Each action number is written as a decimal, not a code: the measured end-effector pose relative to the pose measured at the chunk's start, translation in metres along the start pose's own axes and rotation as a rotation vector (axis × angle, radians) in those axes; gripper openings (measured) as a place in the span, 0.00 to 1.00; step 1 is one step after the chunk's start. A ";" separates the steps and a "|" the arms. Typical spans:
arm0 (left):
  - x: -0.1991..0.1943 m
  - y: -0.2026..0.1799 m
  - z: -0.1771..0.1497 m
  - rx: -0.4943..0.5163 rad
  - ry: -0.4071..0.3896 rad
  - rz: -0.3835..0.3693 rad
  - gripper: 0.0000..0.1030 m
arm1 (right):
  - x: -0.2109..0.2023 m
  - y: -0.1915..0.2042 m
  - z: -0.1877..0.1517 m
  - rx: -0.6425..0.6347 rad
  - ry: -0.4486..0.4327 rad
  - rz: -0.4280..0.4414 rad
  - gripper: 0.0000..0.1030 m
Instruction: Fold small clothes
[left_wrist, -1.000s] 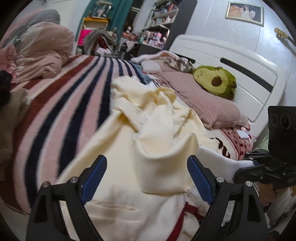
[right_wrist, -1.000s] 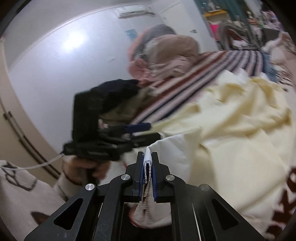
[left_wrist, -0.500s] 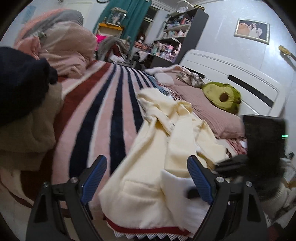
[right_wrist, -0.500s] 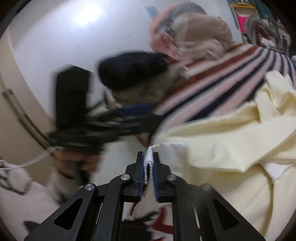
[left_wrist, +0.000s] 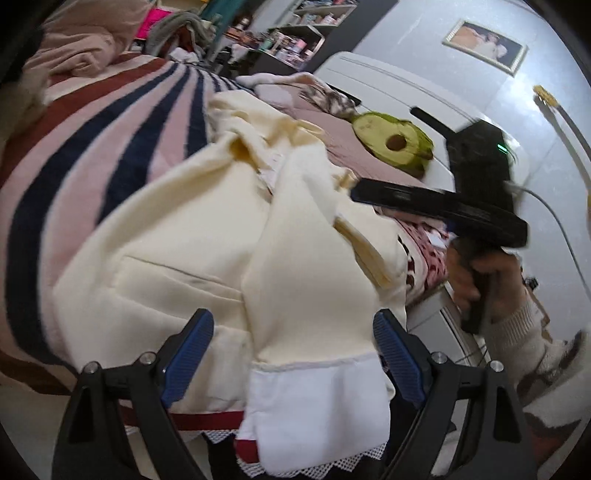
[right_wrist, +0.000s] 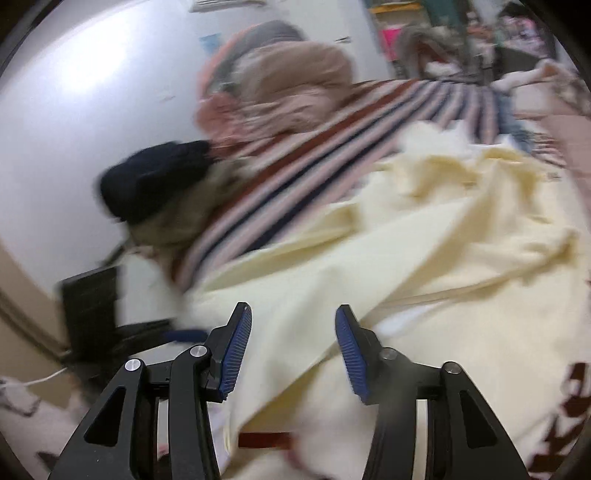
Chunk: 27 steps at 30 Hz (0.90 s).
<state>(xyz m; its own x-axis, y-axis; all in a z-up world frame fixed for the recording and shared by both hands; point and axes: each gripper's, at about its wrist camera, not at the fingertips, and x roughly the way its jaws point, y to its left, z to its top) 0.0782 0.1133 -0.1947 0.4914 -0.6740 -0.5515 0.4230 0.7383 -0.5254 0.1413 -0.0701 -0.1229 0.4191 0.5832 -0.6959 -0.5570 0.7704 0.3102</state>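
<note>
While the pale cream-yellow cotton garment lies spread and rumpled across the bed with its striped pink, navy and rust blanket, the folding looks barely begun: one long panel with a white hem band is laid lengthwise over the body of the piece, and that is the only fold I would count as made. The upper part near the collar is bunched in soft ridges, so I judge that smoothing and at least a couple more folds are left. The left gripper hangs over the near edge with its blue ribbed pads spread wide, holding nothing, the white hem band lying between them. The right gripper is likewise parted and empty above the cloth on its own side; from the left camera its black body shows just beside the garment's far edge, held in a hand in a knitted cuff. The fabric looks light and limp, matte, creasing easily, with a red strip and a lacy dotted trim peeping out beneath the hem at the mattress edge. An avocado-shaped plush cushion rests on a dusty-pink pillow well apart from the work, and a heap of pink and beige bedding sits toward the far side with a dark navy knitted hat nearby.
</note>
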 end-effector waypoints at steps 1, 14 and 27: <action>0.002 -0.004 0.000 0.014 0.005 -0.001 0.83 | 0.001 -0.007 0.000 -0.002 0.001 -0.052 0.19; -0.001 -0.009 0.002 0.034 -0.004 0.058 0.83 | 0.023 -0.019 -0.019 -0.067 0.110 -0.067 0.06; 0.003 -0.016 -0.003 0.065 0.038 0.022 0.84 | 0.042 0.015 0.006 -0.101 0.042 0.083 0.06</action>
<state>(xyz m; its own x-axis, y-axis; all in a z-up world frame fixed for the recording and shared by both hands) 0.0708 0.0990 -0.1900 0.4722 -0.6572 -0.5875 0.4612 0.7522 -0.4707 0.1554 -0.0324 -0.1437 0.3391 0.6312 -0.6976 -0.6589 0.6886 0.3028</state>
